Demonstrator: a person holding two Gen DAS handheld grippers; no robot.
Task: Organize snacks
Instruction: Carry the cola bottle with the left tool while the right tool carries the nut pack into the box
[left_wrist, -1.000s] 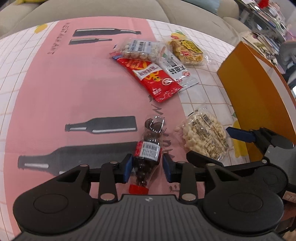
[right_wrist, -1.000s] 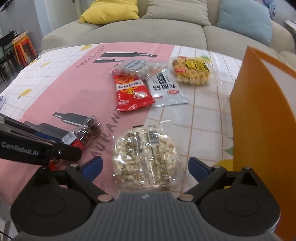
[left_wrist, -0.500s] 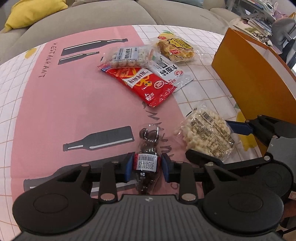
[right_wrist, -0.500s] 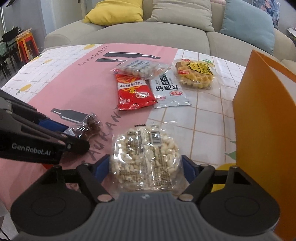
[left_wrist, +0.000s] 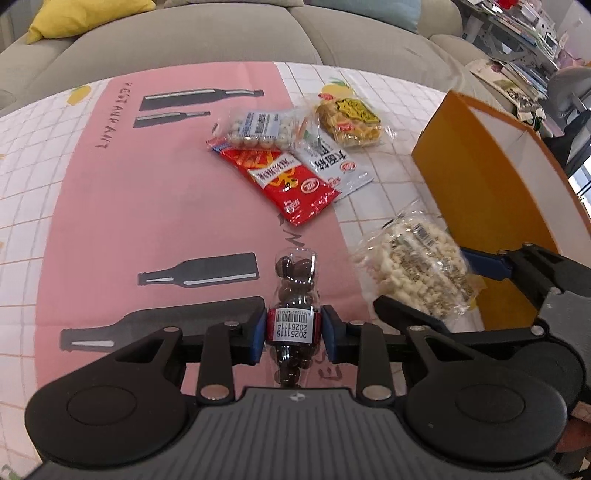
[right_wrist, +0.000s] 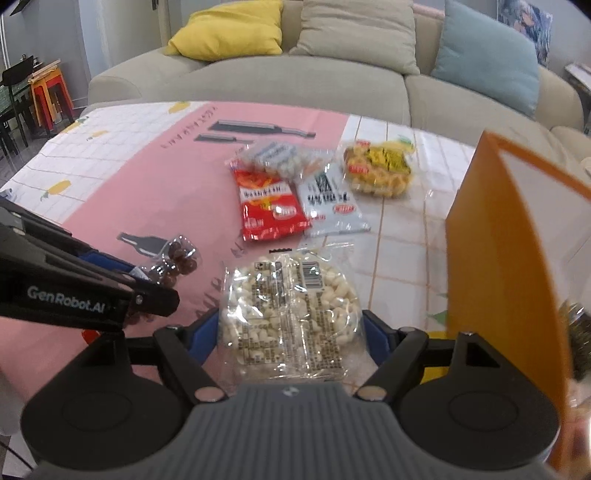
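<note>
My left gripper (left_wrist: 293, 334) is shut on a small clear bottle of chocolate balls (left_wrist: 293, 291) with a barcode label, held just above the pink tablecloth. My right gripper (right_wrist: 290, 334) is shut on a clear bag of white puffed snacks (right_wrist: 290, 310), lifted off the table; the bag also shows in the left wrist view (left_wrist: 415, 271). The bottle shows in the right wrist view (right_wrist: 173, 260), behind the left gripper's arm. An orange box (left_wrist: 491, 199) stands open at the right, also seen in the right wrist view (right_wrist: 517, 258).
Further back lie a red snack packet (left_wrist: 284, 182), a white-grey packet (left_wrist: 334, 166), a clear bag of white balls (left_wrist: 258, 127) and a yellow-labelled snack bag (left_wrist: 349, 120). A sofa with cushions (right_wrist: 295, 70) stands beyond the table.
Both grippers closed, the left on the bottle and the right on the puffed snack bag, and both lifted their items off the table.
</note>
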